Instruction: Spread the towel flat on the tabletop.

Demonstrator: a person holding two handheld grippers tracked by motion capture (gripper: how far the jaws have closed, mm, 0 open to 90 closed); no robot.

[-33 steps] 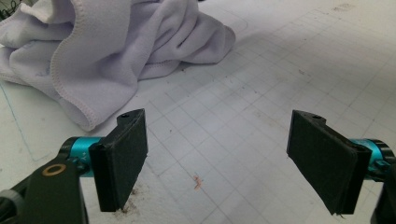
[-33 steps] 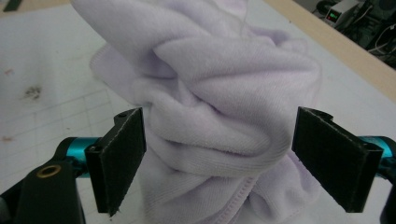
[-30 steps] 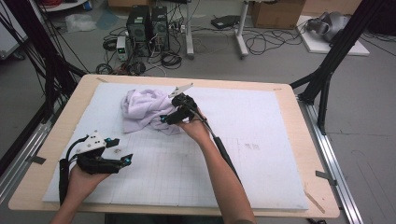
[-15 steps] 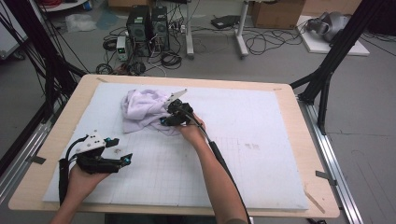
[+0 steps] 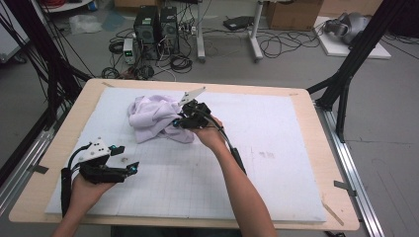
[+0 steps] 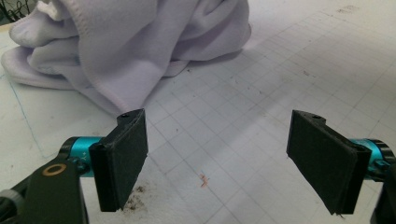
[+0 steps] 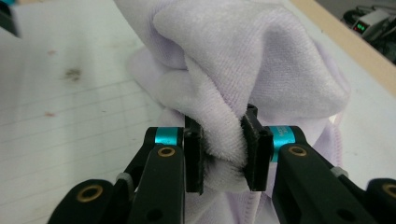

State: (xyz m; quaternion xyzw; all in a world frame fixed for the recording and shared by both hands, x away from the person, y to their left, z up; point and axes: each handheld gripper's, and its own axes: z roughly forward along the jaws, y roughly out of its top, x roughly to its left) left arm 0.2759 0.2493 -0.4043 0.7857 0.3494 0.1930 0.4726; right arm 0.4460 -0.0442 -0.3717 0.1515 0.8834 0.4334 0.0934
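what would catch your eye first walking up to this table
A crumpled lilac towel lies heaped at the far left of the white gridded mat. The right tongs have just been closing and pinch a fold of it. The left tongs gape open over bare mat, near the table's front left.

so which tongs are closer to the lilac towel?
Right. The right tongs have just closed on a fold of the lilac towel. The left tongs sit open on the mat, nearer the person, apart from it.
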